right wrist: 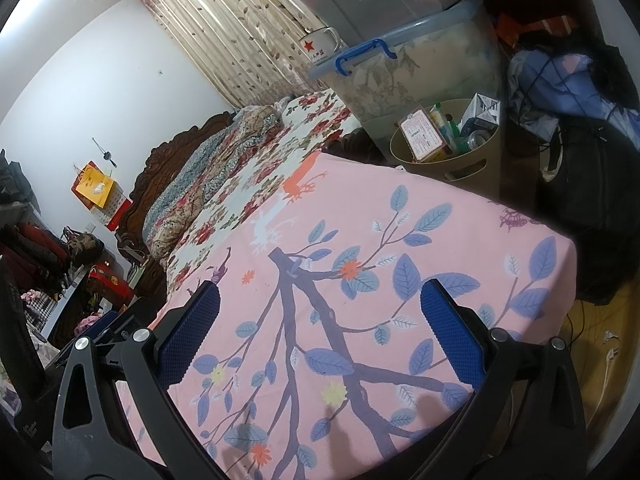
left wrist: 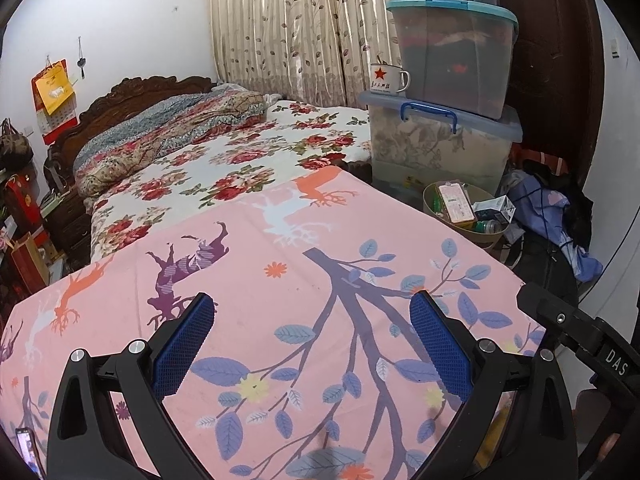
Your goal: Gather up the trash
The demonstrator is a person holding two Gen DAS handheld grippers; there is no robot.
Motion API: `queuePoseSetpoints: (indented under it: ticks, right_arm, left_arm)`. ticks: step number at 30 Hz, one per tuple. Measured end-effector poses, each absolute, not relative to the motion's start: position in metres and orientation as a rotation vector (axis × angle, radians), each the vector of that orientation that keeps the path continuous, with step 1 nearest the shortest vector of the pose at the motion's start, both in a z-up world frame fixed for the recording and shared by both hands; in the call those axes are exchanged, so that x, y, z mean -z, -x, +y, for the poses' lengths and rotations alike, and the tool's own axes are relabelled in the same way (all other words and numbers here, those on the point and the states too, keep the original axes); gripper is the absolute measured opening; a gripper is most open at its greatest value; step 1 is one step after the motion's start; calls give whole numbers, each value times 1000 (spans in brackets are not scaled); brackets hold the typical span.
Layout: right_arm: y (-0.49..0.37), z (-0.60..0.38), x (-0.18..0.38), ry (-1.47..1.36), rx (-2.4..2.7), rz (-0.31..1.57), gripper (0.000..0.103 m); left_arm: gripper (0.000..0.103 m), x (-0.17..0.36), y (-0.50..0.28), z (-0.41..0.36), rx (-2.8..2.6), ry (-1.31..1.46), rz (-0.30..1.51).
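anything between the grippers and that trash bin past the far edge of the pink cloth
Nothing visible stands in the way. Both the left gripper and the right gripper are open and empty above the pink cloth, which lies bare up to its far edge. The bin sits just beyond, its open top unobstructed, already holding boxes and bottles.

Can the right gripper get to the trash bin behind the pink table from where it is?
Probably yes. The right gripper is open and empty over the pink cloth, and nothing stands on the cloth between it and the bin, whose top is open, though already full of boxes and bottles.
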State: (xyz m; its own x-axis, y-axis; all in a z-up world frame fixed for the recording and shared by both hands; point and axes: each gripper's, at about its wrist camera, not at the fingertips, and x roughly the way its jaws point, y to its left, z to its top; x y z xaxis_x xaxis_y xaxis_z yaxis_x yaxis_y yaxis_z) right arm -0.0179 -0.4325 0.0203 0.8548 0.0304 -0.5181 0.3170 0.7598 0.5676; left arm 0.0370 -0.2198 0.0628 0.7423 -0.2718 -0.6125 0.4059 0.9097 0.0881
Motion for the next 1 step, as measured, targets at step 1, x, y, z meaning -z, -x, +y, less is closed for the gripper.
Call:
queuePoseSetpoints:
  ticks: [1]
  right_arm:
    - [18,-432,-20,-697,164,532,99]
  left_arm:
    - [94,-63,-38,-219,376,-221,633]
